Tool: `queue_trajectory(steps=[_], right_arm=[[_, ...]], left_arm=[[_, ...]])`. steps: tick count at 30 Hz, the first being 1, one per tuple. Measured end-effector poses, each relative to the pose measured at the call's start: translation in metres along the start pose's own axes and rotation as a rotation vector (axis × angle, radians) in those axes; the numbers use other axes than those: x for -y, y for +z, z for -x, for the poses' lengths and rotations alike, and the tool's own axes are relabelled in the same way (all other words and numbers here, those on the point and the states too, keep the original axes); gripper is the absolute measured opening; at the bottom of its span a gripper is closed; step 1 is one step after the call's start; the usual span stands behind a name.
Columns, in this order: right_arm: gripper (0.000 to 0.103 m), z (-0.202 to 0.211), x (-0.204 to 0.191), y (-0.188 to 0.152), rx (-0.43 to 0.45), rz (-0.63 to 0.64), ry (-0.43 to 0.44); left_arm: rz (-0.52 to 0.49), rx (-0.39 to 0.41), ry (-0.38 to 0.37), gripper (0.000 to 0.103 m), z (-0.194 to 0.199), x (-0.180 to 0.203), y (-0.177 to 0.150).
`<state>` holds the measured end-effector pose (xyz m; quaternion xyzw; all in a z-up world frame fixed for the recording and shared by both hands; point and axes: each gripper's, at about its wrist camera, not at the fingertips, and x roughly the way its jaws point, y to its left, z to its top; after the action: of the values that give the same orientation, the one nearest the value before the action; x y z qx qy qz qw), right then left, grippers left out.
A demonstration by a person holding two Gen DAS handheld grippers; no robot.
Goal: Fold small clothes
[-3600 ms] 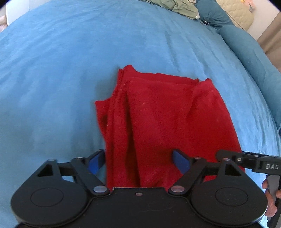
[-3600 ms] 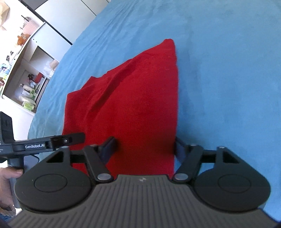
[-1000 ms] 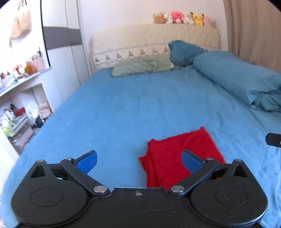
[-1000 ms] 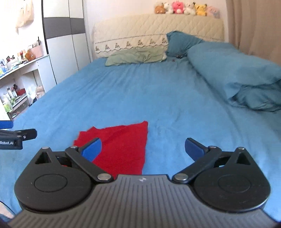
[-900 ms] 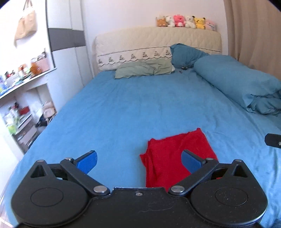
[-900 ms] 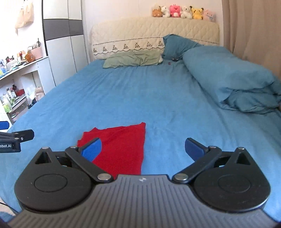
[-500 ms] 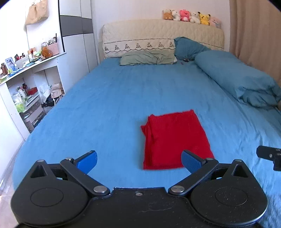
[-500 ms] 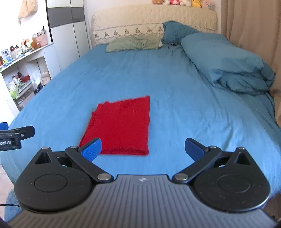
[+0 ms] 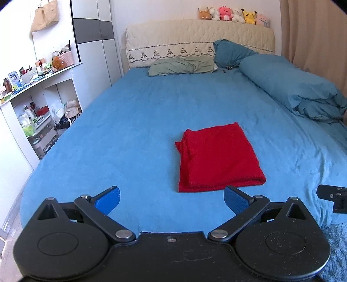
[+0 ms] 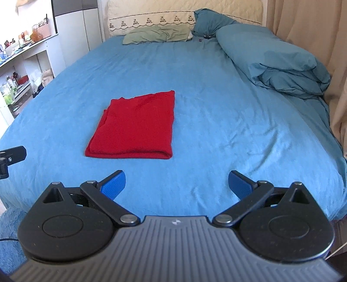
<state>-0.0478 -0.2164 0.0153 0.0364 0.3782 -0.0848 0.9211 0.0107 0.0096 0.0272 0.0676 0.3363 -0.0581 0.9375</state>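
A folded red knitted garment (image 9: pixel 219 159) is being shown lying flat on a wide bed covered with a blue sheet (image 9: pixel 134 130), near the foot end and roughly midway across the mattress. The garment is folded into a neat rectangle, with a thick rounded fold along its near edge and loose layered edges bunched along its left side. In the left wrist view, the left gripper (image 9: pixel 171 198) is being held above the foot of the bed with its two blue-padded fingers (image 9: pixel 107 199) spread wide apart and nothing between them; the garment is lying just beyond and slightly right of the gap, untouched. In the right wrist view, the right gripper (image 10: pixel 176 184) is likewise being held wide open and empty, with the garment (image 10: pixel 136 127) lying ahead and to the left, well clear of its blue pads (image 10: pixel 113 184). A black part of the other tool is being glimpsed at the edge of each view. At the head of the bed, a sage-green pillow (image 9: pixel 182 66) and a dark teal pillow (image 9: pixel 232 52) are resting against a cream quilted headboard (image 9: pixel 195 36), on which a row of small plush toys (image 9: pixel 233 14) is sitting. A rolled blue duvet (image 9: pixel 292 86) is lying along the right side of the bed, beside a beige curtain (image 10: pixel 308 39). White shelves crowded with small items (image 9: pixel 32 104) are standing to the left.
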Motion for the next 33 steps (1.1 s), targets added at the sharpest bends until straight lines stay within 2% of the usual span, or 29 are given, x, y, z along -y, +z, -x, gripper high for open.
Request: queue_trajectory(steps=[33], right_arm=[[0.103, 0.003, -0.003, -0.002, -0.004, -0.011, 0.003]], left_arm=[[-0.029, 0.045, 0.012, 0.103, 0.013, -0.004, 0.000]])
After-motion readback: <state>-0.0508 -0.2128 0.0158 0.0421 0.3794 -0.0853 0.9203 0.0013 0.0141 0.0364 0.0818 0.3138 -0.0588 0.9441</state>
